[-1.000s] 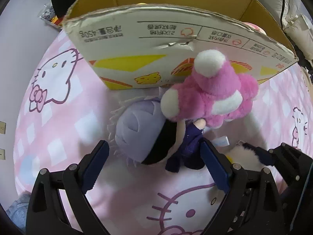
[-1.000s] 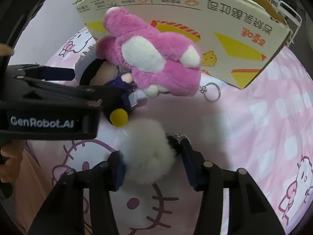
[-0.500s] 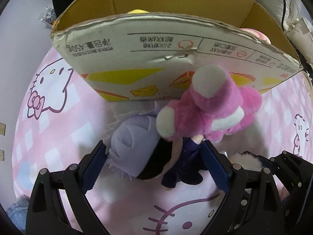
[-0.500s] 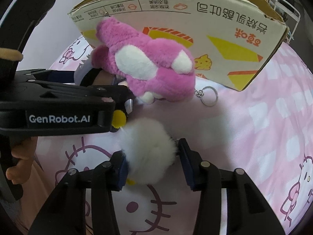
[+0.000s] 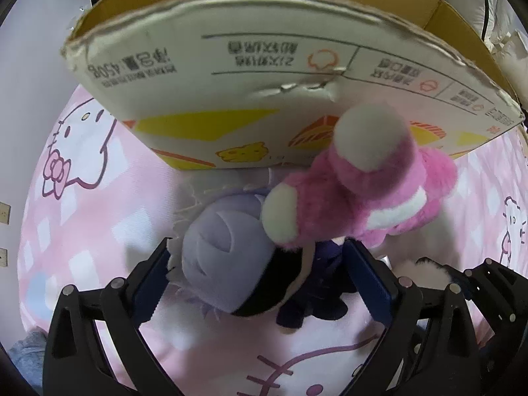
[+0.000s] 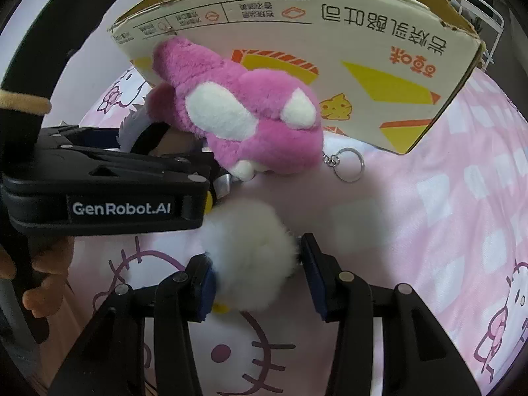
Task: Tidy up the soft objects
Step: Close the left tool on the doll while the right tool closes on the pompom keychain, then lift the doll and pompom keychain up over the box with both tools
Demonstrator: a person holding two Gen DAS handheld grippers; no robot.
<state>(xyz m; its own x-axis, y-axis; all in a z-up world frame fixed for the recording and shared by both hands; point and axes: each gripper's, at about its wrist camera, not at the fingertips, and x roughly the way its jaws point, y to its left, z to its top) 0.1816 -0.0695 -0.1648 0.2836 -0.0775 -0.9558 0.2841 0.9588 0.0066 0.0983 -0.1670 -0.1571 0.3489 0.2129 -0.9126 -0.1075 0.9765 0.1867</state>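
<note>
The white fluffy plush [image 6: 246, 247] lies on the pink bedsheet [image 6: 445, 204], light and compressible; my right gripper [image 6: 254, 274] squeezes its middle. My left gripper [image 5: 260, 274] straddles the purple-haired doll [image 5: 224, 257] by the cardboard box [image 5: 231, 92], jaws spread, gripping nothing.

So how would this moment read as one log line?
right gripper: shut on white fluffy plush | left gripper: open around purple-haired doll | pink plush bear: against cardboard box
</note>
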